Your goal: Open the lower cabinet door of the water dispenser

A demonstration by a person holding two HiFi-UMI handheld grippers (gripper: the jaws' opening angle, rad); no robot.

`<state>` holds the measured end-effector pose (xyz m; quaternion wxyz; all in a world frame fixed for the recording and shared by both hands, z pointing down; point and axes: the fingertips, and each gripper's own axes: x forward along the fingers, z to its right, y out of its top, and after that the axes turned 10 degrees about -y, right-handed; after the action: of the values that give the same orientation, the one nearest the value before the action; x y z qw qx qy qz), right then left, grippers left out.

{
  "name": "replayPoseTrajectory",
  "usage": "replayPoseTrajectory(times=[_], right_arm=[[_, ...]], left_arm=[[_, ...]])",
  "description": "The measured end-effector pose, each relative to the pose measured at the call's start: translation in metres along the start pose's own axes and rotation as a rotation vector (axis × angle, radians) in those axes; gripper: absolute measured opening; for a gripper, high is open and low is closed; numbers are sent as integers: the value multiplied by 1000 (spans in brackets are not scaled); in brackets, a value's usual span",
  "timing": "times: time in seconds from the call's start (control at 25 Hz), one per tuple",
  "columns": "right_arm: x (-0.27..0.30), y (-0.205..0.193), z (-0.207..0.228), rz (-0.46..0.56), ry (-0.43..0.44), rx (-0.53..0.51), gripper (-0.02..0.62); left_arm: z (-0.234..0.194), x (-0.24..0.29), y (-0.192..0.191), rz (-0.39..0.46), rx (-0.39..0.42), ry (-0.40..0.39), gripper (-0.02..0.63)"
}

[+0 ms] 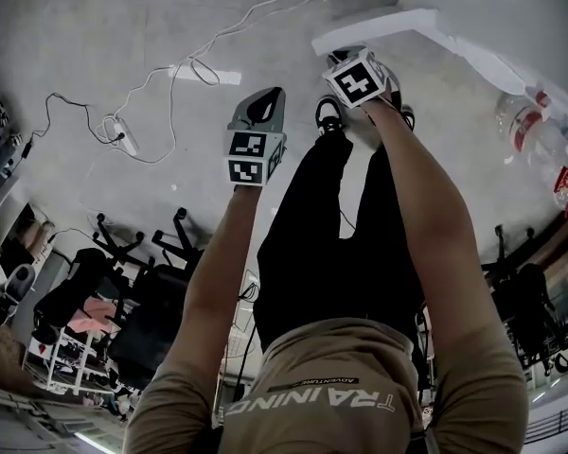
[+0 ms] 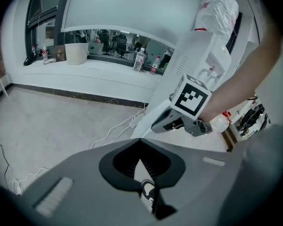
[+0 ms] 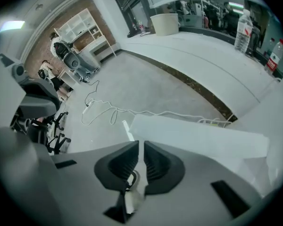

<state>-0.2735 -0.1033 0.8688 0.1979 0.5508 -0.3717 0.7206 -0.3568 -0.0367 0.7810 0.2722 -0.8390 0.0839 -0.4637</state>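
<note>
The white water dispenser (image 2: 198,55), its bottle wrapped in a plastic bag, stands at the right of the left gripper view. Its white body (image 1: 379,31) shows at the top of the head view, and I cannot tell how its lower cabinet door stands. My right gripper (image 3: 141,142) points down at a white panel (image 3: 198,135) just beyond its tips. Its jaws stand a thin slit apart with nothing between them. Its marker cube (image 1: 360,78) sits close to the dispenser. My left gripper (image 2: 140,140) hangs over bare floor to the left, its tips touching and empty.
A power strip with white cables (image 1: 123,135) lies on the grey floor at the left. Office chairs (image 1: 142,253) stand behind the person. Bottles (image 1: 521,126) stand on a counter at the right. The person's shoes (image 1: 329,113) are just under the grippers.
</note>
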Motion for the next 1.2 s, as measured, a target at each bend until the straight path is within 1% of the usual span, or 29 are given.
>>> replayPoseTrajectory(times=[0.12, 0.28, 0.4, 0.52, 0.68, 0.8, 0.88, 1.0, 1.08, 1.2], right_arm=[[-4, -8, -4, -9, 4, -1, 38], [-19, -24, -7, -17, -5, 50, 26], [-40, -52, -7, -30, -11, 60, 15], [-62, -90, -1, -47, -16, 112, 11], [-102, -147, 9, -80, -43, 157, 9], [-140, -186, 11, -85, -46, 166, 9], [-166, -212, 11, -92, -43, 174, 9], [-203, -248, 12, -124, -27, 175, 9], [-229, -267, 8, -129, -7, 177, 9], [-272, -281, 3, -89, 2, 180, 9]], left_arm=[[-2, -3, -2, 6, -9, 9, 8], [7, -5, 1, 11, -17, 4, 8], [25, 1, 1, 18, -19, -8, 8], [49, 11, 5, 19, 5, -26, 8], [91, 23, 8, 14, 36, -63, 8], [135, 28, 5, -11, 65, -100, 8], [168, 31, 5, -39, 101, -134, 8], [210, 29, 16, -58, 156, -171, 8], [236, 21, 25, -64, 184, -193, 8], [273, 4, 37, -81, 241, -222, 8]])
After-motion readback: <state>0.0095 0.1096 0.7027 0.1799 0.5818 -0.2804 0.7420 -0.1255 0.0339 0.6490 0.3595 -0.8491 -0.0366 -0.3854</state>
